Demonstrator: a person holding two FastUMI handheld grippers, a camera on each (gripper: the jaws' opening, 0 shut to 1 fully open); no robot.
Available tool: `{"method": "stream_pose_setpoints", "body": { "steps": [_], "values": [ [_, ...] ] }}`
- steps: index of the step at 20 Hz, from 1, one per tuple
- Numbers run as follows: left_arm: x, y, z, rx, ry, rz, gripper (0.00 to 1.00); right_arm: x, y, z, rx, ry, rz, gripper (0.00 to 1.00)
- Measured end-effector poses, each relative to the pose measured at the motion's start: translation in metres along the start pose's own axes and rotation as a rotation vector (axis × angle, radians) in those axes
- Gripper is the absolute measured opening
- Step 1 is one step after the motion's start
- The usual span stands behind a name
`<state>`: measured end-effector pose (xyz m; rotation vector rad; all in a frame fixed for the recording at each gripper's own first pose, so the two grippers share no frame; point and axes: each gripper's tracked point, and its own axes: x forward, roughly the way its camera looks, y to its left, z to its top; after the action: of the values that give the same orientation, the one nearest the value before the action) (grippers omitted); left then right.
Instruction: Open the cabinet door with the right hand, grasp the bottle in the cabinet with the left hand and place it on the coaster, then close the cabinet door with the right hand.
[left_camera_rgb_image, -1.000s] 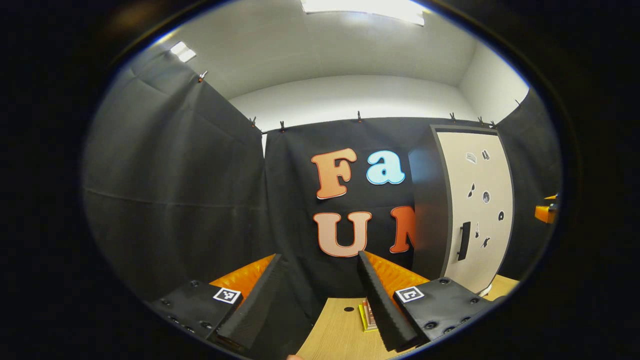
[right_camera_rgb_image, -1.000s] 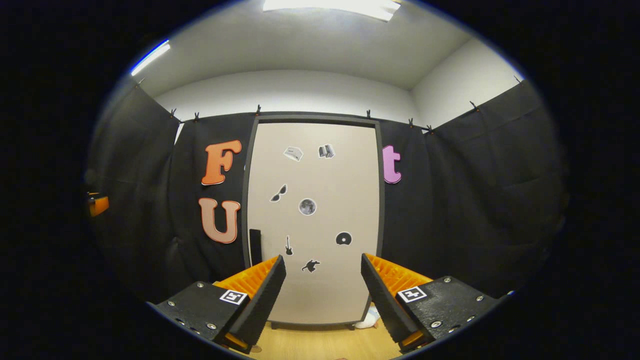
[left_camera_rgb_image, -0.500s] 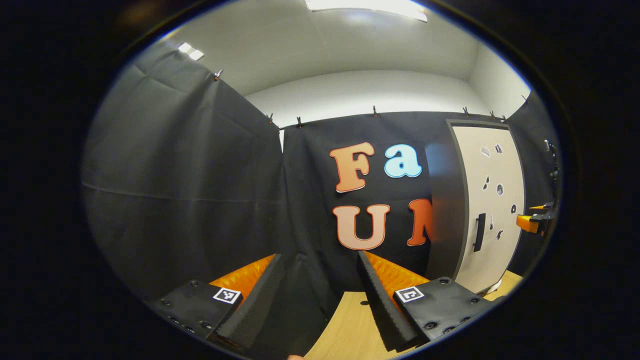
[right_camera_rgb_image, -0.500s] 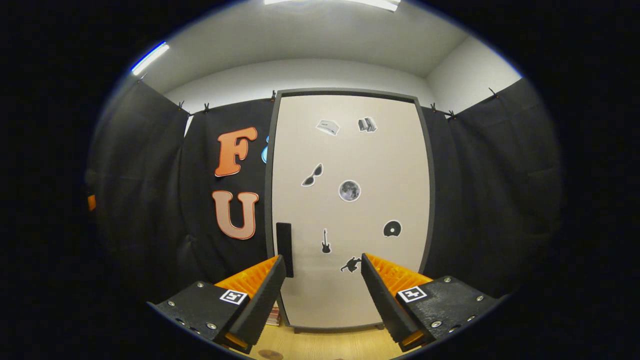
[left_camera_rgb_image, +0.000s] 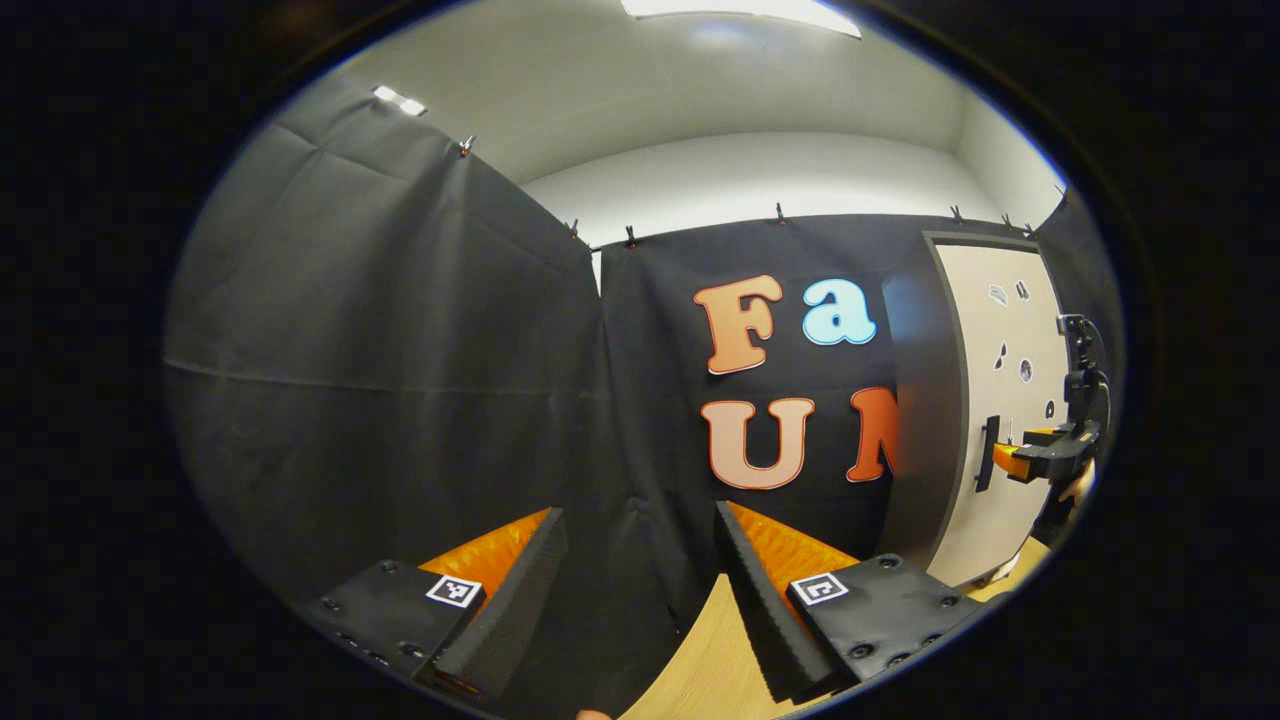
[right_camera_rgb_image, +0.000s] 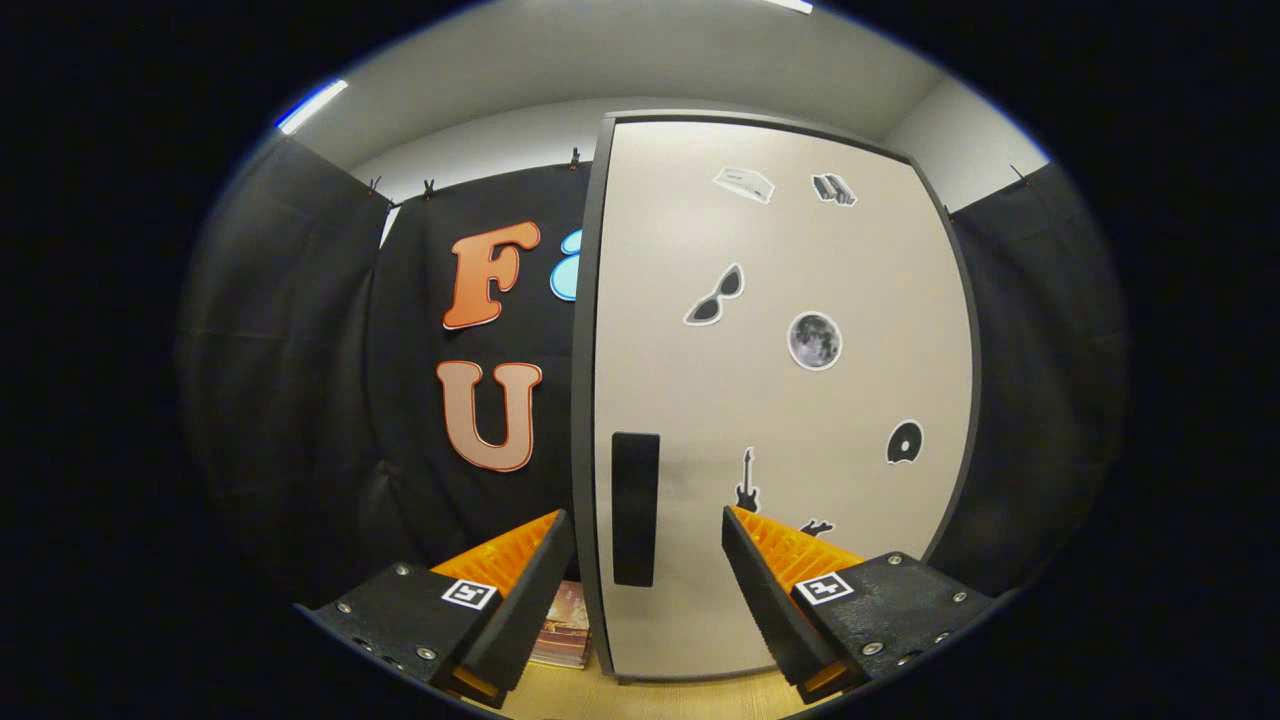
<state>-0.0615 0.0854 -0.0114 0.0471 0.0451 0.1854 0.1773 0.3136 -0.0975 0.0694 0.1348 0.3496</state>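
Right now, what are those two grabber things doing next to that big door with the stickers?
A person holds a gripper in each hand. The right gripper is open and lined up with the dark handle on the cabinet door, which is shut. It looks ready to grab the handle and pull, though it is not gripping it yet. The left gripper is open too, empty, off to the side over the wooden table.
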Motion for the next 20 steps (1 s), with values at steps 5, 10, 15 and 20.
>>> {"method": "stream_pose_setpoints", "body": {
  "steps": [5,10,15,20],
  "values": [
    [-0.004,0.016,-0.010,0.032,0.027,0.040,0.94,0.042,-0.002,-0.017,0.027,0.041,-0.028,0.77],
    [-0.004,0.022,-0.018,0.025,0.042,0.064,0.96,0.060,-0.001,-0.031,0.079,0.081,-0.025,0.60],
    [-0.006,0.024,-0.021,0.023,0.049,0.065,0.94,0.059,-0.002,-0.033,0.081,0.091,-0.025,0.35],
    [-0.002,0.019,-0.026,0.016,0.051,0.054,0.94,0.047,0.000,-0.032,0.063,0.093,0.009,0.28]
  ]
}}
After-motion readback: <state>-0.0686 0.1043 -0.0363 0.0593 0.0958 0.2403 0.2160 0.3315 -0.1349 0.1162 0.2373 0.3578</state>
